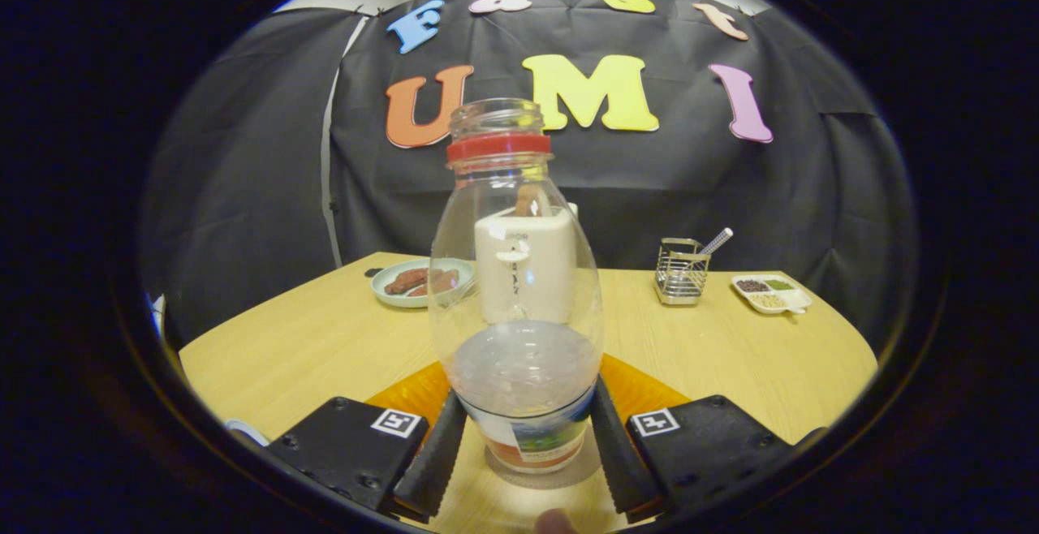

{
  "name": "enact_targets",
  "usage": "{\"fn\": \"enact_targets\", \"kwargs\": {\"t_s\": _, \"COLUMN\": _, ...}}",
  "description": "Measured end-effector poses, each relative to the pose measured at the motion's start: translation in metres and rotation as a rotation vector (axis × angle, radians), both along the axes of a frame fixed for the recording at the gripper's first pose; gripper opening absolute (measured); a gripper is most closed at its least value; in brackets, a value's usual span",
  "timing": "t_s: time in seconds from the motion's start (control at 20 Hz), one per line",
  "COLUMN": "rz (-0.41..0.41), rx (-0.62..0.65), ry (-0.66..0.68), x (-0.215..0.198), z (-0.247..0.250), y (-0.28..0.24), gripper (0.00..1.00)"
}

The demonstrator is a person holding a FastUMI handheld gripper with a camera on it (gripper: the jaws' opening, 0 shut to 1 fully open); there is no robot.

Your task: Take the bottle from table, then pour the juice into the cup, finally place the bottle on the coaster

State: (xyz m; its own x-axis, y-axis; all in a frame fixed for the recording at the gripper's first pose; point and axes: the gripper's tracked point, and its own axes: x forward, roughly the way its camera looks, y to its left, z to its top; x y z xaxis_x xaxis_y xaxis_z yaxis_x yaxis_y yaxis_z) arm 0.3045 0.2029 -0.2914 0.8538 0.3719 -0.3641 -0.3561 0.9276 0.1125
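Clear bottle (516,307) upright, claw (523,457) level, fingers apparently touching its base

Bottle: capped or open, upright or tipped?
Open and upright. The bottle stands vertical between the gripper fingers, its mouth bare above the red neck ring, no cap on it.

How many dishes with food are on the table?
2: a round plate beyond the bottle, by the white container; a small divided tray beside the wire rack. More may be hidden.
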Motion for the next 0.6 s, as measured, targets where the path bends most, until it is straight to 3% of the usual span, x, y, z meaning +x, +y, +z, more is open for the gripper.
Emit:
{"fn": "enact_targets", "kwargs": {"t_s": 0.4, "rz": -0.009, "rx": 0.013, "ry": -0.004, "x": 0.002, "z": -0.009, "y": -0.003, "gripper": 0.84}}
{"fn": "enact_targets", "kwargs": {"t_s": 0.6, "rz": -0.016, "rx": 0.021, "ry": -0.042, "x": -0.001, "z": 0.006, "y": -0.005, "gripper": 0.97}}
